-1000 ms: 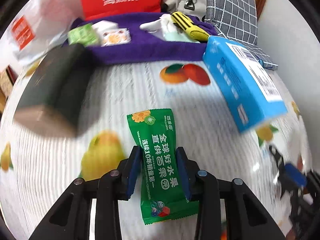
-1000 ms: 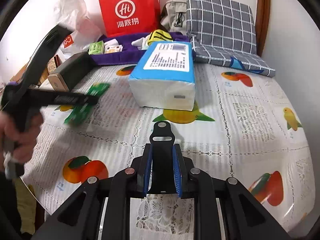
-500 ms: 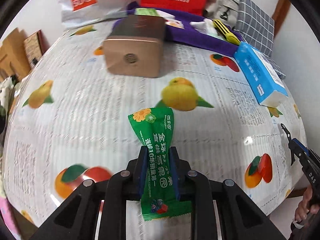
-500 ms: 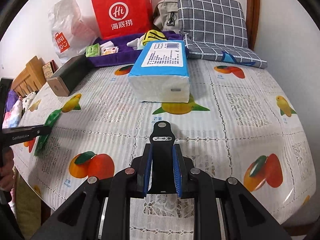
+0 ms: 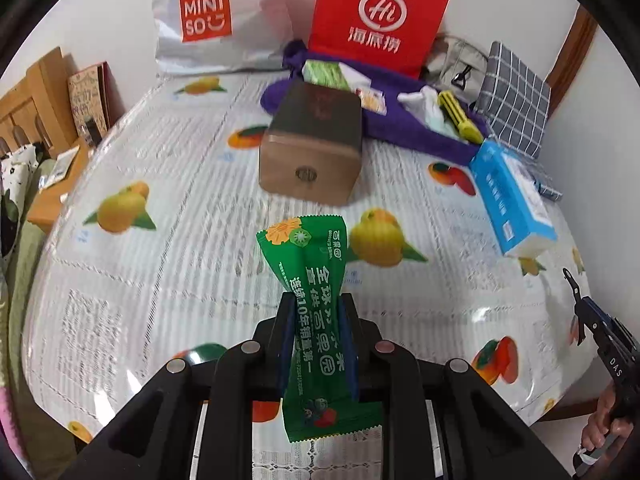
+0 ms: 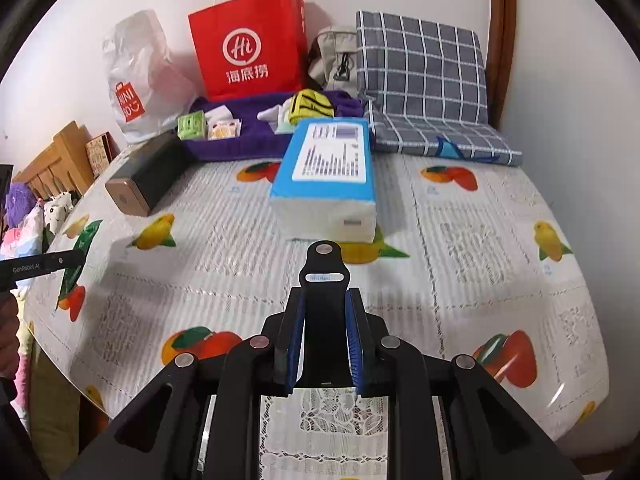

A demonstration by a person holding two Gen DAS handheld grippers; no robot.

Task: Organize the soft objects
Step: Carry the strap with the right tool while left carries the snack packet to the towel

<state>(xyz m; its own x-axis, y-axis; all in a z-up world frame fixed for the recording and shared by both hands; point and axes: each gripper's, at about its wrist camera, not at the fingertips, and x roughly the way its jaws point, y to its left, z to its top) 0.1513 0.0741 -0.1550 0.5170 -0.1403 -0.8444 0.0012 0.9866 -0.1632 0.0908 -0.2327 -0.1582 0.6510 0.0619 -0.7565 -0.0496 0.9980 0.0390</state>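
Note:
My left gripper (image 5: 316,312) is shut on a green snack packet (image 5: 316,300) and holds it above the near left part of the table; the packet also shows at the left of the right wrist view (image 6: 78,256). My right gripper (image 6: 325,312) is shut on a black strap-like piece (image 6: 325,292) above the table's front edge. A blue tissue pack (image 6: 326,176) lies mid-table, also at the right in the left wrist view (image 5: 508,200). A purple cloth tray (image 6: 248,136) at the back holds small packets and a yellow item (image 6: 310,106).
A brown box (image 5: 316,152) lies in front of the purple tray. A red paper bag (image 6: 250,40), a white Miniso bag (image 5: 208,20), a grey bag and a checked cushion (image 6: 420,80) stand at the back. The fruit-print tablecloth (image 6: 460,240) covers the table.
My left gripper has closed on the green packet, lifted it and pulled back toward the table's near left. The right gripper has stayed nearly still, shut on the black piece.

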